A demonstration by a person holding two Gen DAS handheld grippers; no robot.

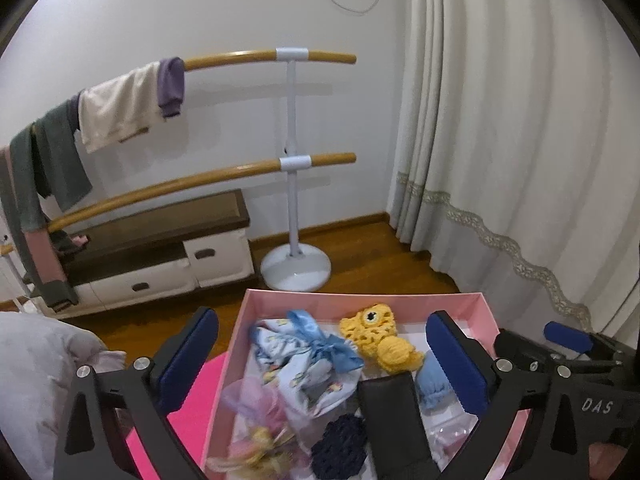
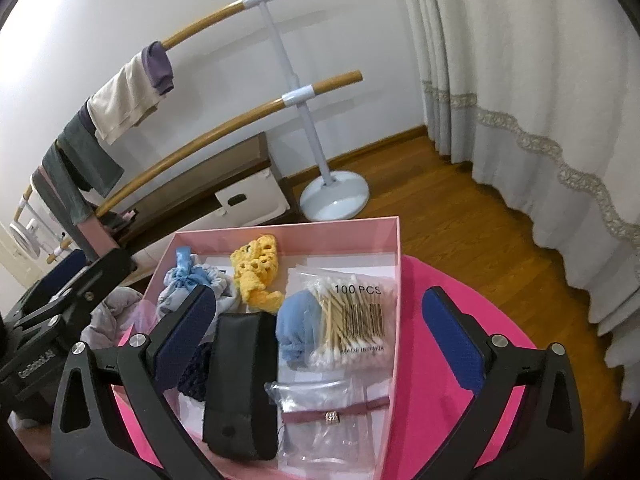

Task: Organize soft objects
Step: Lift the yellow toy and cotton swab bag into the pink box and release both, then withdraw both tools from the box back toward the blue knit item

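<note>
The pink box [image 2: 394, 280] fills the lower middle of the right wrist view, sitting on a bright magenta surface [image 2: 436, 280], and everything soft so far gathered lies inside it. Both tools stand over it with nothing in them: the right gripper [image 2: 318, 328] has its jaws spread as wide as they go, the blue pads clear of every item, and the left gripper [image 1: 322, 360] is equally wide and equally empty. A black padded pouch [image 2: 242, 384] lies lengthwise in the lower centre of the box, directly under the gap of each gripper but touched by neither. Judging from this, an item has been let go and the step in hand is backing out cleanly. To do that well, lift straight up along the fingers before swinging sideways, so the left pad of the right gripper does not drag the pouch or the dark navy knit piece [image 2: 196, 368] just beside it. Toward the top of the box lie a pale blue patterned cloth bundle [image 2: 188, 280] and a yellow crocheted toy [image 2: 256, 276]; a light blue scrunchie [image 2: 296, 320] rests against the bag of cotton swabs [image 2: 352, 320], and a clear bag with a maroon band [image 2: 332, 412] sits at the bottom.
</note>
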